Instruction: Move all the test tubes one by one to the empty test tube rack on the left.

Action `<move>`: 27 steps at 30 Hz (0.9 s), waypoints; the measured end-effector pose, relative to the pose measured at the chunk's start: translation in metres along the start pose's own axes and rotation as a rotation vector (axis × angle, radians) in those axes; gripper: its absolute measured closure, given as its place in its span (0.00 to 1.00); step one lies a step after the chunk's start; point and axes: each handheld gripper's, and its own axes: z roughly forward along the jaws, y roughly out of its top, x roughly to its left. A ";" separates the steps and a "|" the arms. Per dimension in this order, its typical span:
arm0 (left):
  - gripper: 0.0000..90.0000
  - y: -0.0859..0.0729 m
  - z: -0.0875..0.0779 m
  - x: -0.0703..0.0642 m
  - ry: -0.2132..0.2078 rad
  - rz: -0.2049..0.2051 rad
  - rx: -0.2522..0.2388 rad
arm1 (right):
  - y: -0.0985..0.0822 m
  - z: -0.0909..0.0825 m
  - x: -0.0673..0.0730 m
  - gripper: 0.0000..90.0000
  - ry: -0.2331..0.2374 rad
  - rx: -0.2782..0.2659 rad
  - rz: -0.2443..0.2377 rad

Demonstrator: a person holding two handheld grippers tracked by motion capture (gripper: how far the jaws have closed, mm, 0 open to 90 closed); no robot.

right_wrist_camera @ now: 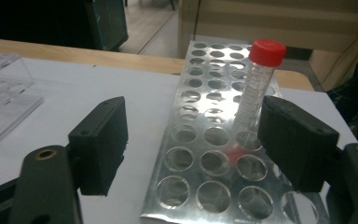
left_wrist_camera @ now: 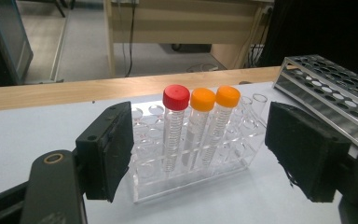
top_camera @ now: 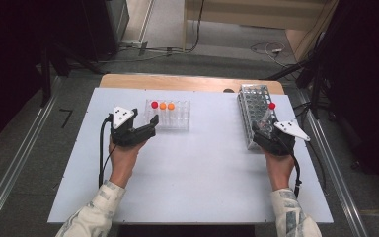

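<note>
A clear plastic rack (top_camera: 177,122) stands at the table's back left and holds a red-capped tube (top_camera: 154,104) and two orange-capped tubes (top_camera: 167,105). My left gripper (top_camera: 148,129) sits just left of and in front of it, open. In the left gripper view the rack (left_wrist_camera: 191,179) and its red-capped tube (left_wrist_camera: 175,121) stand beyond my gripper (left_wrist_camera: 198,154), untouched. At the right a metal rack (top_camera: 250,101) holds one red-capped tube (top_camera: 272,105), leaning. My right gripper (right_wrist_camera: 193,140) is open over the rack's near end (right_wrist_camera: 205,140), the tube (right_wrist_camera: 256,88) close by its right pad.
The white table top (top_camera: 192,173) is bare in the middle and front. A wooden strip (top_camera: 187,82) runs along its far edge. Cables trail from both grippers toward the person. Floor rails and dark equipment surround the table.
</note>
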 end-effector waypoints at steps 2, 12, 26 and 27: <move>0.27 -0.001 -0.002 0.001 -0.002 0.001 0.002 | 0.001 0.006 -0.005 0.31 -0.024 -0.003 0.013; 0.27 -0.002 -0.002 0.000 -0.007 0.000 0.005 | 0.009 0.035 -0.025 0.44 -0.069 0.050 0.053; 0.28 -0.005 0.000 0.000 -0.006 -0.003 0.012 | 0.014 0.049 -0.031 0.74 -0.088 0.097 0.088; 0.28 -0.005 0.000 0.000 -0.007 -0.001 0.015 | 0.014 0.049 -0.031 0.75 -0.090 0.100 0.091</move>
